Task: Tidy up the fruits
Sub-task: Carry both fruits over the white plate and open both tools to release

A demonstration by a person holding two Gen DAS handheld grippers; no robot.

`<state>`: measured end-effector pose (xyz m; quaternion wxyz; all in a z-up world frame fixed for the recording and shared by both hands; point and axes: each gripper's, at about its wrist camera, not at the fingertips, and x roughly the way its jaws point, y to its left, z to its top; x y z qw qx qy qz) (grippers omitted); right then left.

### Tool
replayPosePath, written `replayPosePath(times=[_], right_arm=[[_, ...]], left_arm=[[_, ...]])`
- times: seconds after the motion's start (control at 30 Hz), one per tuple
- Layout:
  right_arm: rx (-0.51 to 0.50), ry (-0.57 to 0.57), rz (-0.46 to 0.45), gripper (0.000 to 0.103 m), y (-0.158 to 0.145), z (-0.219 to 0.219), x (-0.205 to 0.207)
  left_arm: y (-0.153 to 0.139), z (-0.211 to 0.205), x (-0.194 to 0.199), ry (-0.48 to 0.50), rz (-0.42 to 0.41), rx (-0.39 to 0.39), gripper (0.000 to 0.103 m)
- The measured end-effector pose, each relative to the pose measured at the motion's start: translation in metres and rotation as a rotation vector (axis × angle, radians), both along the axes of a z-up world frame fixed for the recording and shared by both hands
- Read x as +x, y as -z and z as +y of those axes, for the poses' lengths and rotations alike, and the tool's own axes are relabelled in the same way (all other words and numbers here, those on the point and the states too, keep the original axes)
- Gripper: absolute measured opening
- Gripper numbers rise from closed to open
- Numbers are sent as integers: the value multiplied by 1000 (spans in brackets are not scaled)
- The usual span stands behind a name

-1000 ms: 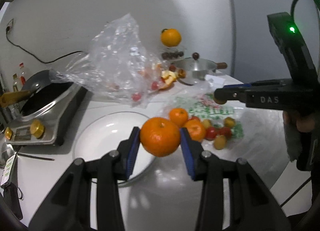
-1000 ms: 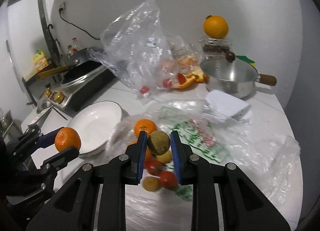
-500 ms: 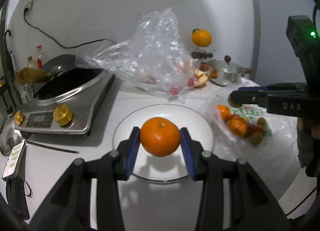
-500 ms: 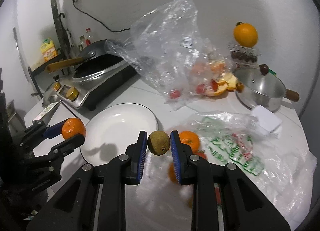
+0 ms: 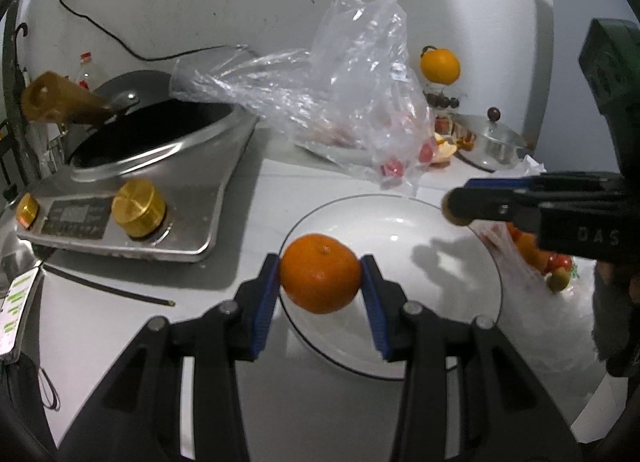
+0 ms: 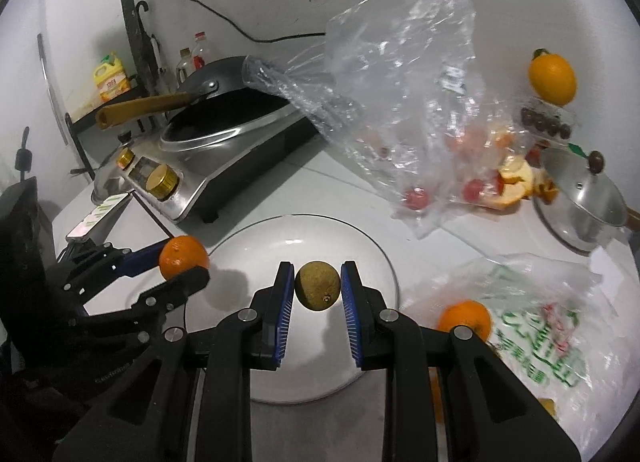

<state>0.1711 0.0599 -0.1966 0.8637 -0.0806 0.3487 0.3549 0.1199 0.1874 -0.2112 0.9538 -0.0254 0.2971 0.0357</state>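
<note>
My left gripper (image 5: 320, 280) is shut on an orange tangerine (image 5: 320, 272), held above the left rim of a white plate (image 5: 440, 302). In the right wrist view that tangerine (image 6: 184, 256) hangs at the plate's (image 6: 248, 246) left edge. My right gripper (image 6: 318, 292) is shut on a small brown-green kiwi-like fruit (image 6: 318, 290) over the plate's middle. From the left wrist view the right gripper (image 5: 454, 210) reaches in from the right above the plate. Loose fruits (image 5: 556, 266) lie on a printed plastic bag (image 6: 536, 326), with another tangerine (image 6: 466, 318) among them.
An induction cooker (image 5: 132, 202) with a black wok (image 6: 224, 102) stands at the left. A crumpled clear bag (image 6: 400, 102) with small red fruits lies behind the plate. A lidded steel pot (image 6: 580, 198), an orange (image 6: 552, 78) on a clear box and a phone (image 5: 16, 302) sit around.
Both grippers moved left with their fruits: the tangerine went from over the fruit pile to the plate's left rim, and the brown-green fruit from the pile to over the plate.
</note>
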Motion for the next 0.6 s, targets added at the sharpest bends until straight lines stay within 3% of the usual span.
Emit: replayPosePath(times=[0.2,0.6], right_arm=[[-6,-15,29,26,11,21,18],[-4,-47,83,26,30,56,43]], left_arm=[[8,0,14,45,24,-5,41],[16,9,30,57,89,-85,42]])
